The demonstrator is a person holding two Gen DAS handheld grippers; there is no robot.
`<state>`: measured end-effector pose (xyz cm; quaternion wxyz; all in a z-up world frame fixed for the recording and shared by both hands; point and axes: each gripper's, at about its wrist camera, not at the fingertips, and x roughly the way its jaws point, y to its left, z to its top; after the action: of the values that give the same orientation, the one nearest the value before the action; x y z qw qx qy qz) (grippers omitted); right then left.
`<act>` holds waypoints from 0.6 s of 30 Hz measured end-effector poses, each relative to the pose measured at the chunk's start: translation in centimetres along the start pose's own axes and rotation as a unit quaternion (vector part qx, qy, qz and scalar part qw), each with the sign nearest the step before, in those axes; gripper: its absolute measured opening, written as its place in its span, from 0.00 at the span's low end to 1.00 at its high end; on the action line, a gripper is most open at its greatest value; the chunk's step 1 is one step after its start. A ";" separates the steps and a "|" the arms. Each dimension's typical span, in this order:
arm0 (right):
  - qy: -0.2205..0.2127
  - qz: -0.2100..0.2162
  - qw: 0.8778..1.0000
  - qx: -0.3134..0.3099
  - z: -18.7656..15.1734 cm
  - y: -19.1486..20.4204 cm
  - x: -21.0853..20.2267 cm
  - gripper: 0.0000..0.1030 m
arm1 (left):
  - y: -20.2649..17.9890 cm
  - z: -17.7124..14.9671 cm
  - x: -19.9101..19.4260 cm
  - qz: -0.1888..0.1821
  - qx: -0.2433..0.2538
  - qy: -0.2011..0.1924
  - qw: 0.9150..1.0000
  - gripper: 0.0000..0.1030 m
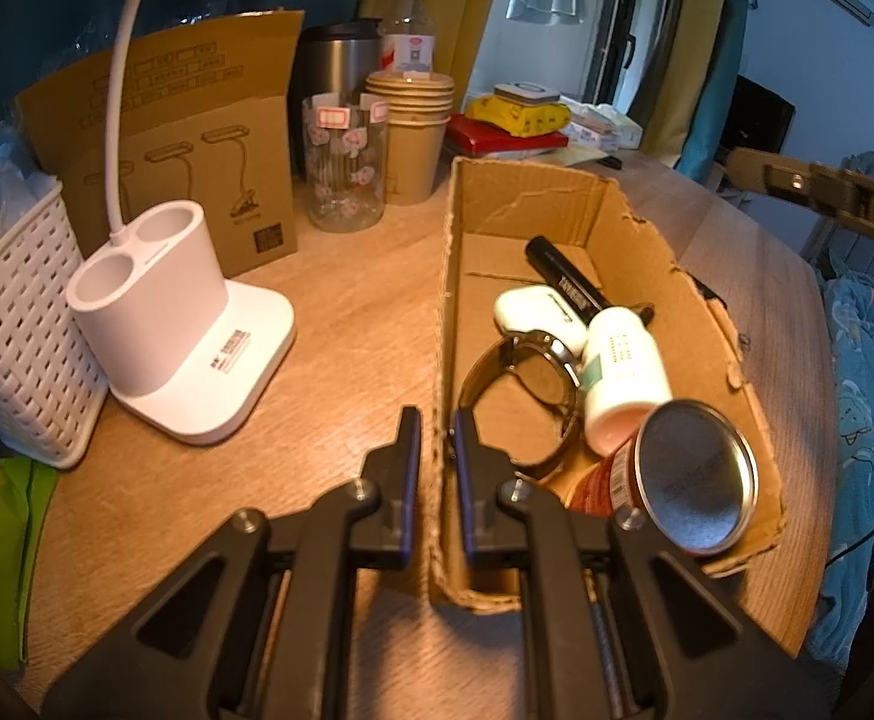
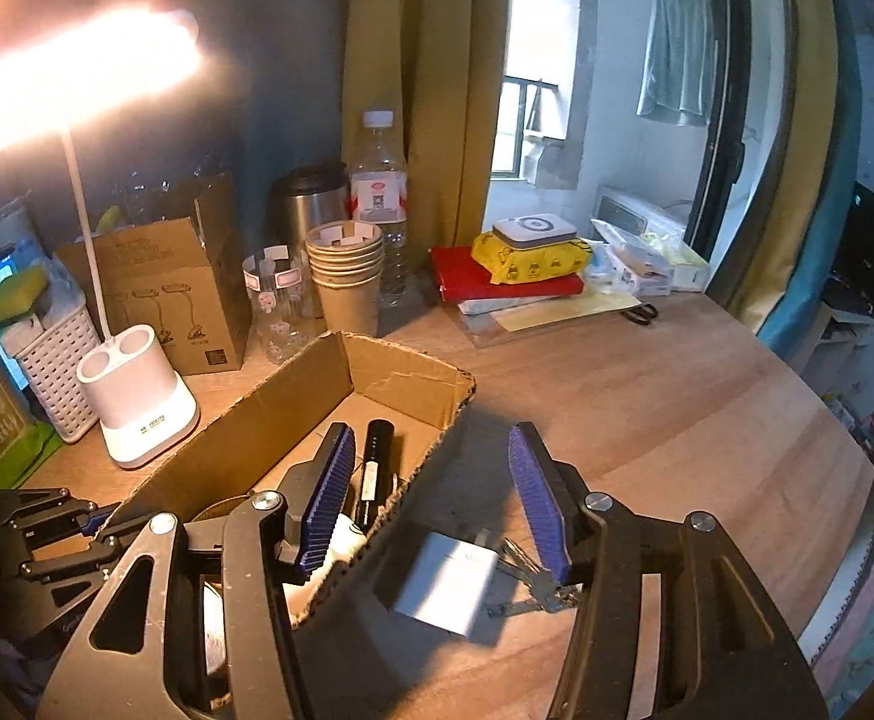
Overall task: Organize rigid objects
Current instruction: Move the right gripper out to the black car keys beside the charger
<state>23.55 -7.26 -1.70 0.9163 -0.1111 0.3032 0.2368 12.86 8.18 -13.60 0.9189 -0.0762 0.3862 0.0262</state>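
Left view: I keep the left tool [image 1: 437, 438] pinched on the box [image 1: 446, 300] wall to steady it; watch [image 1: 527, 384], bottle [image 1: 623, 372] and can [image 1: 677, 474] lie inside.
Right view: my right tool [image 2: 431, 498] hangs spread and empty over the charger [image 2: 446, 585] and keys [image 2: 527, 582], on the tabletop [image 2: 677, 420] beside the box.

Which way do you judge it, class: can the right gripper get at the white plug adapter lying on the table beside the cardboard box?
Probably yes. The right gripper is open and empty above the plug adapter, which lies on bare table outside the cardboard box. Only the keys crowd it on one side.
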 end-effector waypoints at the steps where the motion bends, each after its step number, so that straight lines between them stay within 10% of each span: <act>1: -0.002 -0.003 1.000 0.000 -0.1 -0.2 -0.2 0.56 | 0.0 0.0 0.0 0.000 0.000 0.000 1.000 0.10; 18: 0.013 -0.043 0.998 0.045 -3.4 -5.3 -0.5 0.58 | 0.0 0.0 0.0 0.000 0.000 0.000 1.000 0.10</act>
<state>24.12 -13.22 -3.81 0.9256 -0.0860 0.3204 0.1823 12.84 8.15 -13.62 0.9190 -0.0763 0.3859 0.0263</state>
